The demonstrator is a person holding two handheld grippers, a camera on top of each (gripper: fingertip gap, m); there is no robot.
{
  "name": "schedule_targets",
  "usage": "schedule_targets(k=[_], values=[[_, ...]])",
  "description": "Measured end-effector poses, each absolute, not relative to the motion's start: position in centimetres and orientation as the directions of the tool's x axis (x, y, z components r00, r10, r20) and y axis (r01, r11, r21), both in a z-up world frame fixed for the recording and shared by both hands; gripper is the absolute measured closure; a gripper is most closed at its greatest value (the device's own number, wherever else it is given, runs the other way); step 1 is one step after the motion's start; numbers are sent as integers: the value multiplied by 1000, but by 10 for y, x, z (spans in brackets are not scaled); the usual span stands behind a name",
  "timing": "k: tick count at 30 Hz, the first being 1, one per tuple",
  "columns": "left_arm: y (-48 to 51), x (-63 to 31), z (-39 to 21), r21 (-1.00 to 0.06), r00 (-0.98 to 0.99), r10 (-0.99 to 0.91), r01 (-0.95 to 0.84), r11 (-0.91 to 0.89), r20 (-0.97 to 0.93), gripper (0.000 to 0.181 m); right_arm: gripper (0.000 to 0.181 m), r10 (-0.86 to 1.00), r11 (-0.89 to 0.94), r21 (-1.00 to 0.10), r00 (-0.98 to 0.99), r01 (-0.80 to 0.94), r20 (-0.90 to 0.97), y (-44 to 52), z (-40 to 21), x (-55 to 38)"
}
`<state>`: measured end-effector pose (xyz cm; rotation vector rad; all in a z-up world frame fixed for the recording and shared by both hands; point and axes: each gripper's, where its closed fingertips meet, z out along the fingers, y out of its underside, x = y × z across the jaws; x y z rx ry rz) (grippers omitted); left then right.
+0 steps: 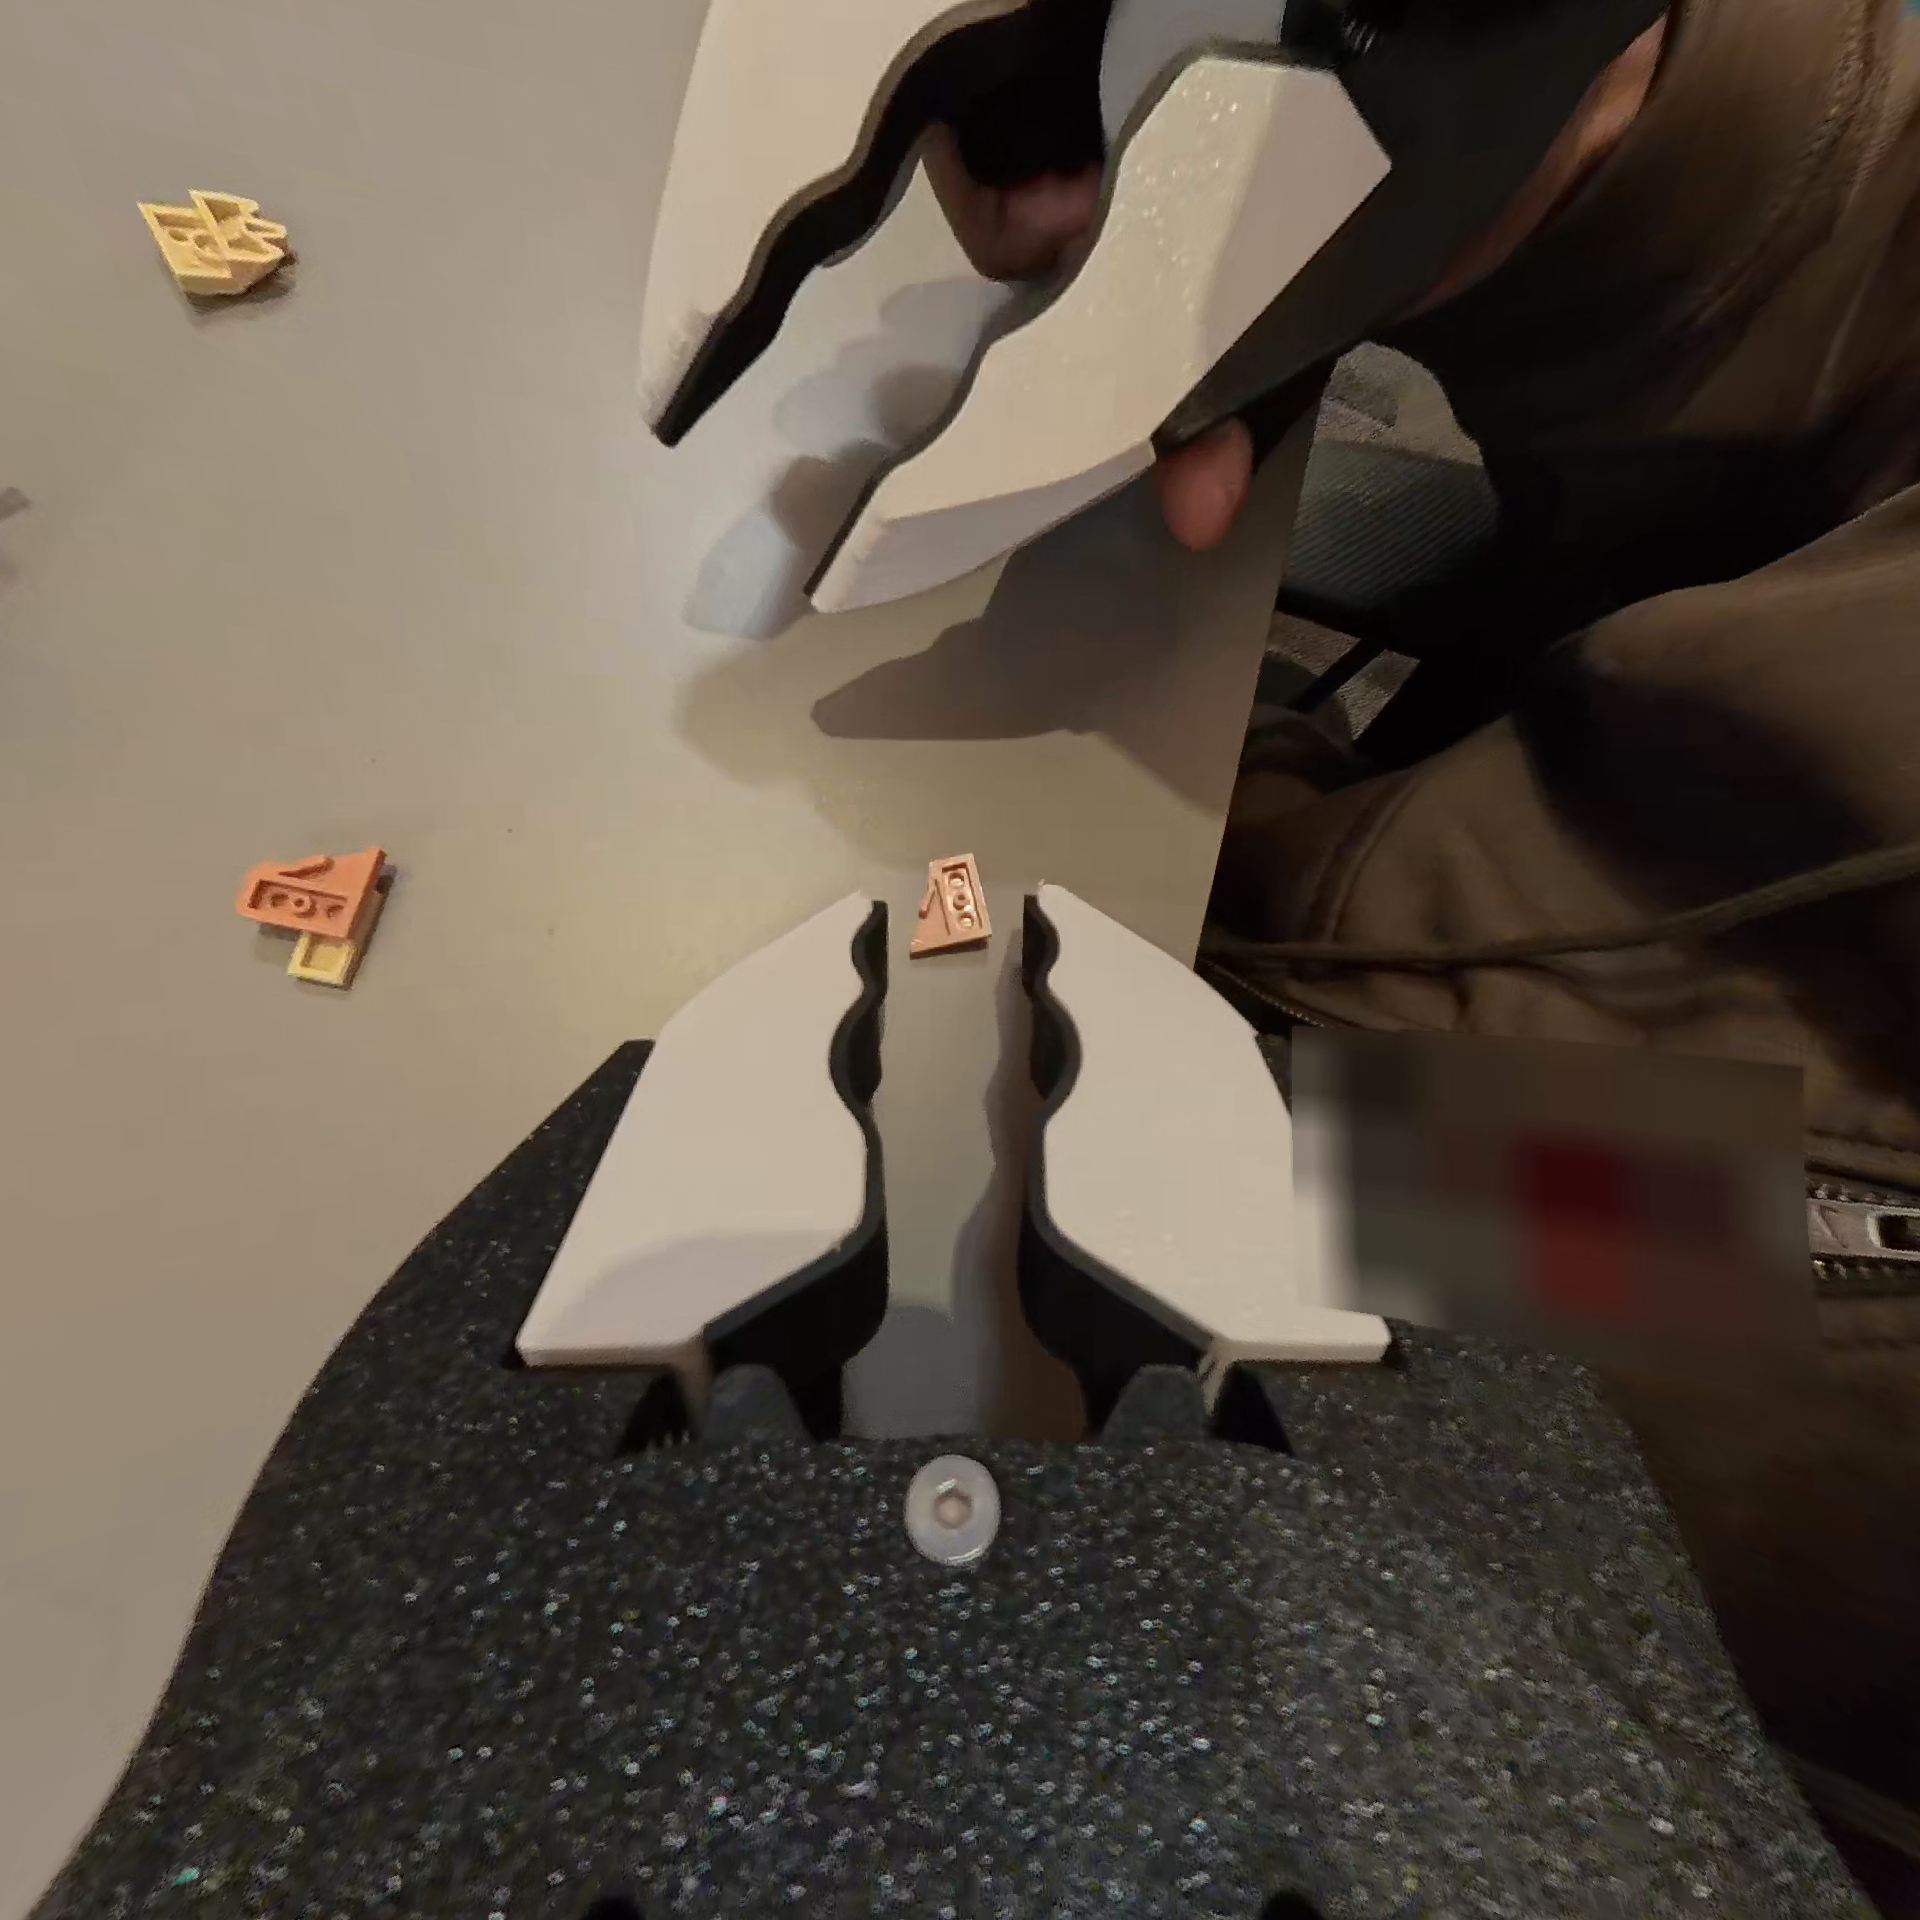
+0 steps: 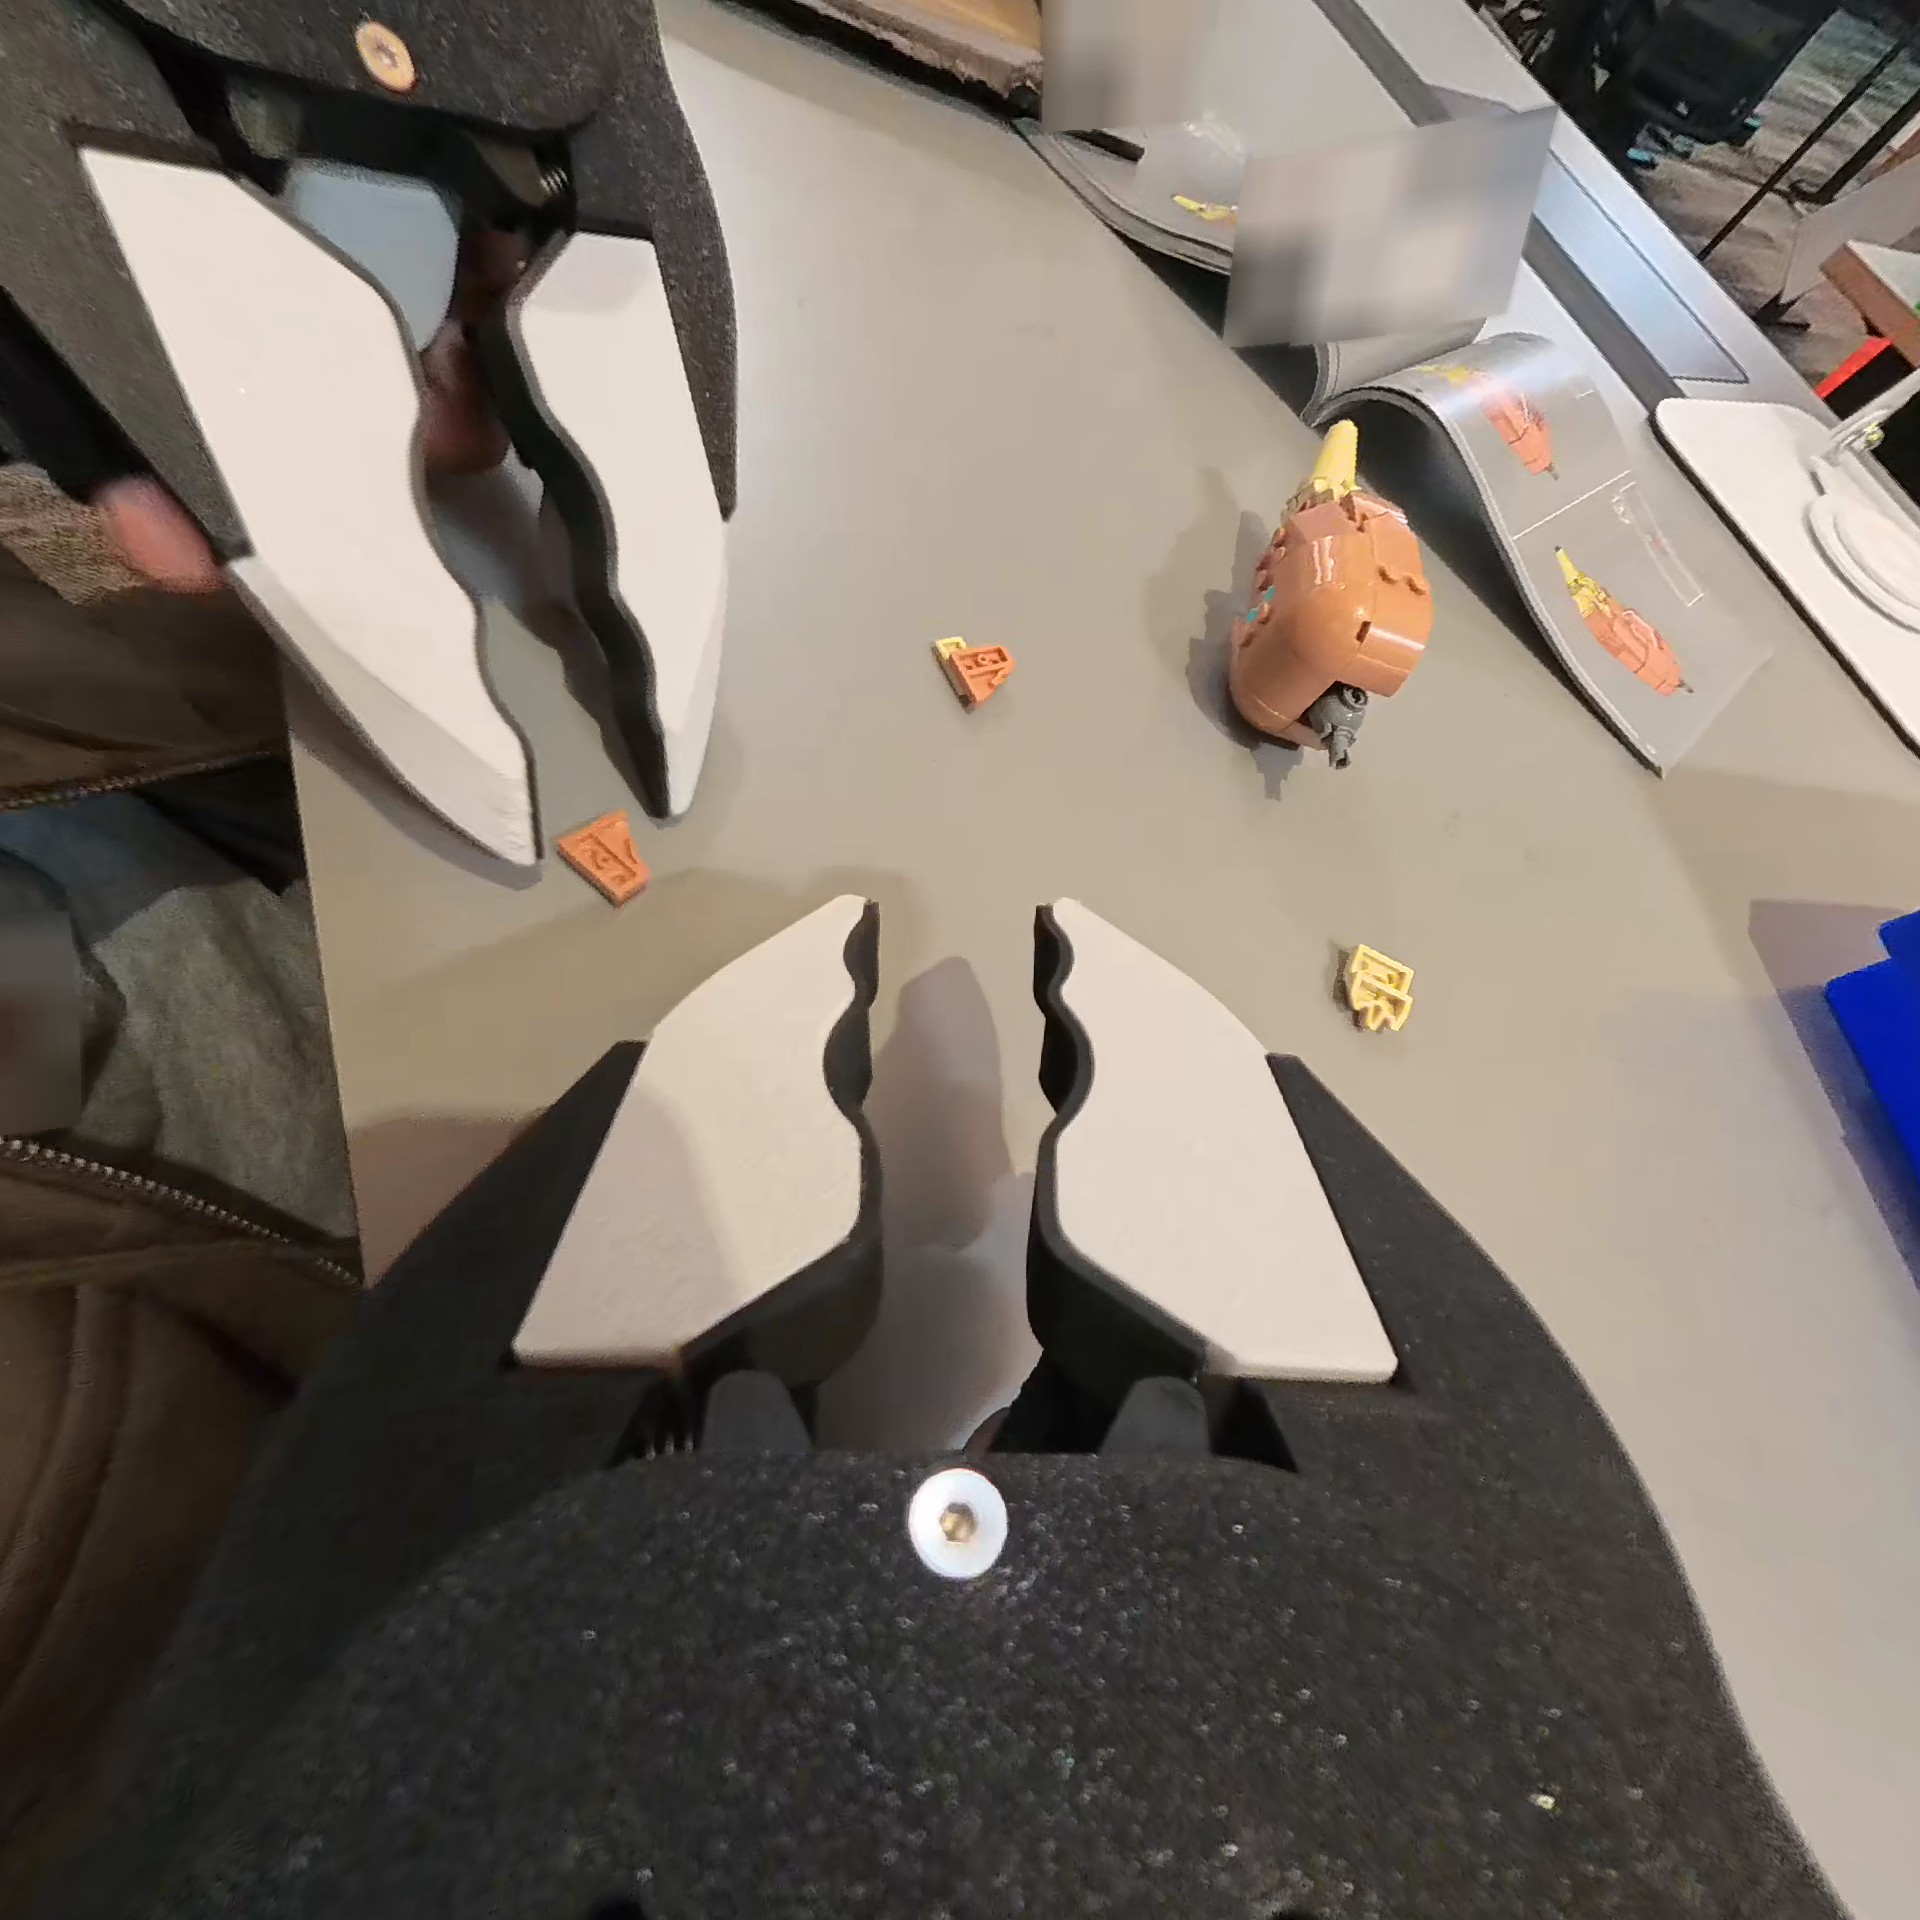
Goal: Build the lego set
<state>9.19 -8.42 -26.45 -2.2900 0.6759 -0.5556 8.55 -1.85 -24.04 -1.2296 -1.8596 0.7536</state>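
Two grippers on the go and neither has anything in it yet. From the left wrist view, our left gripper (image 1: 954,914) has its fingers parted a modest way, and a small orange wedge plate (image 1: 954,906) lies flat on the grey table (image 1: 468,623) right at the mouth of the gap, close to the table's near edge. The right gripper (image 1: 743,525) hangs above and beyond it, jaws apart and empty. Off to the left sit an orange-and-yellow sub-assembly (image 1: 317,909) and, farther away, a yellow piece cluster (image 1: 216,241). Switching to the right wrist view, our right gripper shows its fingers parted with only bare table between them, and the left one points down at that same wedge plate, tips just beside it, not touching as far as we can tell. Past that, the part-built model (image 2: 1325,634), a rounded brown-orange body with a yellow cone, rests near the open instruction booklet (image 2: 1579,540). That wedge plate looks light, rigid and thin, and lying flat like that we reckon it'll skate on the smooth tabletop, so we'd pinch it across its two long edges with the fingertips low, not from the top. The model looks clunky and could shed bits, so we'd grab it around the solid body, not the cone.
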Motion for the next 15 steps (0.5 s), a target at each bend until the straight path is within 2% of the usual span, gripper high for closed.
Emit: schedule_targets(k=[1, 4, 8, 15], values=[[-83, 92, -266, -702, 777, -603, -329, -632, 179, 158, 153, 930, 363, -799, -242, 479, 277, -19, -241, 85], [-81, 91, -269, -694, 785, -610, -380, -612, 108, 167, 153, 929, 365, -795, -250, 484, 274, -19, -242, 85], [-80, 90, -268, -700, 785, -606, -362, -615, 127, 168, 153, 933, 350, -802, -256, 484, 252, -19, -242, 84], [-71, 77, -247, -750, 762, -538, -107, -653, 360, 168, 151, 924, 366, -816, -280, 447, 261, -20, -238, 74]])
